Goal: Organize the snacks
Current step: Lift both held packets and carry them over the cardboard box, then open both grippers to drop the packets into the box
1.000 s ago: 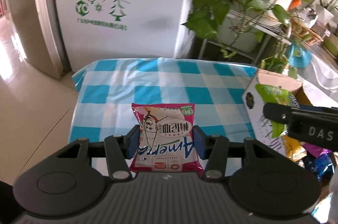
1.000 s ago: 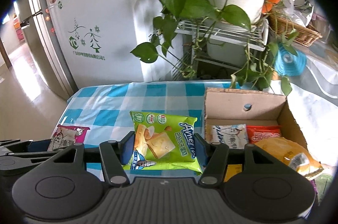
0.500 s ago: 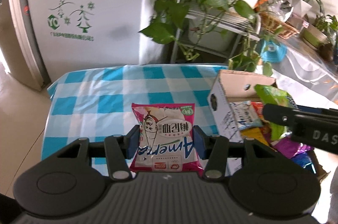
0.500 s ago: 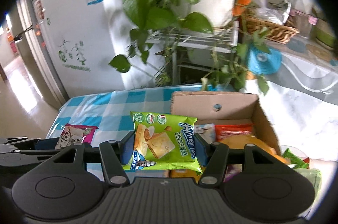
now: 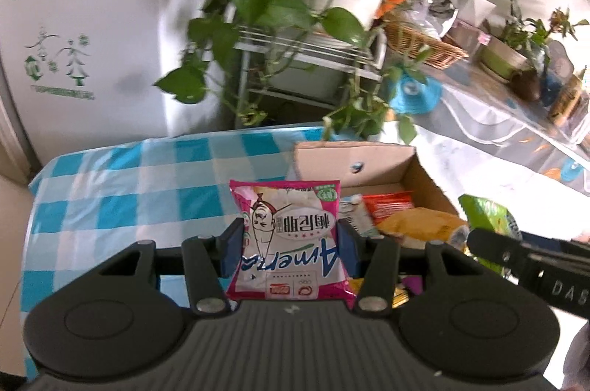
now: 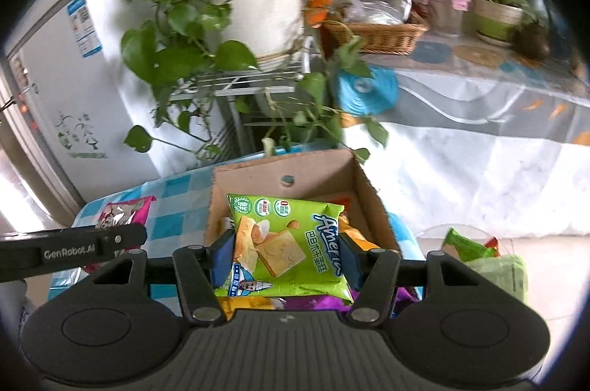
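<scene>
My left gripper (image 5: pixel 289 245) is shut on a pink and white snack packet (image 5: pixel 289 236), held in the air near the left wall of an open cardboard box (image 5: pixel 354 158). The box holds several snack packets, among them an orange one (image 5: pixel 391 203) and a yellow one (image 5: pixel 420 225). My right gripper (image 6: pixel 285 256) is shut on a green snack packet (image 6: pixel 287 243) and hangs over the same cardboard box (image 6: pixel 280 175). The right gripper's arm (image 5: pixel 531 265) shows at the right of the left wrist view. In the right wrist view the left gripper's arm (image 6: pixel 70 249) and its pink packet (image 6: pixel 123 210) show at the left.
The box stands on a table under a blue and white checked cloth (image 5: pixel 121 184). Behind it are a metal rack with a big potted plant (image 6: pixel 258 14), a white fridge (image 5: pixel 73 22) and a side table with a wicker basket (image 6: pixel 379 33). More packets (image 6: pixel 472 245) lie right of the box.
Both grippers have swung to the right with their packets. The box has come from the right edge toward the middle of both views, and the green packet now hangs over it.
</scene>
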A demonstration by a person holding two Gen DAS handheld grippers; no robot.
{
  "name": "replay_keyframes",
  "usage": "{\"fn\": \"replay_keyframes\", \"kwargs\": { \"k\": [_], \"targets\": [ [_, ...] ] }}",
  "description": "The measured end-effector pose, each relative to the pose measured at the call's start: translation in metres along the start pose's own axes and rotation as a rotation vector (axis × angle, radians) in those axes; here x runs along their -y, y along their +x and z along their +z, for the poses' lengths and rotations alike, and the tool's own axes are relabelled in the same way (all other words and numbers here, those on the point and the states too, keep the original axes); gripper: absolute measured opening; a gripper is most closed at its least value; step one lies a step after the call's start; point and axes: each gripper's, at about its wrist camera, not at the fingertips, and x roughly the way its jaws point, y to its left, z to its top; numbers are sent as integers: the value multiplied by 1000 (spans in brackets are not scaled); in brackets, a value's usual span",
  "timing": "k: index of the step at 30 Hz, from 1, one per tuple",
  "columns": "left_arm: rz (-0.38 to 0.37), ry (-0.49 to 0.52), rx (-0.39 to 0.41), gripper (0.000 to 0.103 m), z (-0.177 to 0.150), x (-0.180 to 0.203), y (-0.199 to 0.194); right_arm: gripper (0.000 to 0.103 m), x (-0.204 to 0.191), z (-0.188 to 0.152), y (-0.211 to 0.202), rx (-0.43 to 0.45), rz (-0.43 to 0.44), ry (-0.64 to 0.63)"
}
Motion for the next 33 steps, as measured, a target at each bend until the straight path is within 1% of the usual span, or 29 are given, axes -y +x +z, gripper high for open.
{"fn": "replay_keyframes", "kwargs": {
  "k": [3,7,15,20,22,24,25,26,28,29,30,31,33],
  "targets": [
    [-24,8,-12,52,5,11,9,64,5,-1,-2,-5,-11,13],
    [-53,24,-27,52,14,26,23,64,8,-4,1,-32,-25,20],
    [-82,65,-54,52,31,48,47,64,7,-10,4,-72,-20,3],
    [-112,86,-89,53,32,57,59,65,4,-12,8,-98,-18,-6],
    [-126,95,-102,58,32,60,64,67,4,-12,9,-102,-21,-3],
    [-132,96,-107,74,33,62,66,70,6,-11,9,-104,-16,11],
    [-130,94,-104,77,34,62,65,75,7,-10,8,-101,-11,19],
    [-128,91,-95,78,34,61,62,82,8,-10,8,-96,-6,28],
    [-115,97,-84,78,35,60,57,89,10,-9,6,-90,-6,41],
    [-99,102,-82,80,35,58,55,89,10,-9,6,-87,-11,40],
    [-80,105,-81,87,35,57,53,90,10,-9,7,-86,-17,39],
    [-63,104,-79,89,35,55,52,91,10,-9,7,-86,-26,42],
    [-30,100,-71,90,33,50,46,93,11,-8,8,-87,-45,51]
  ]
}}
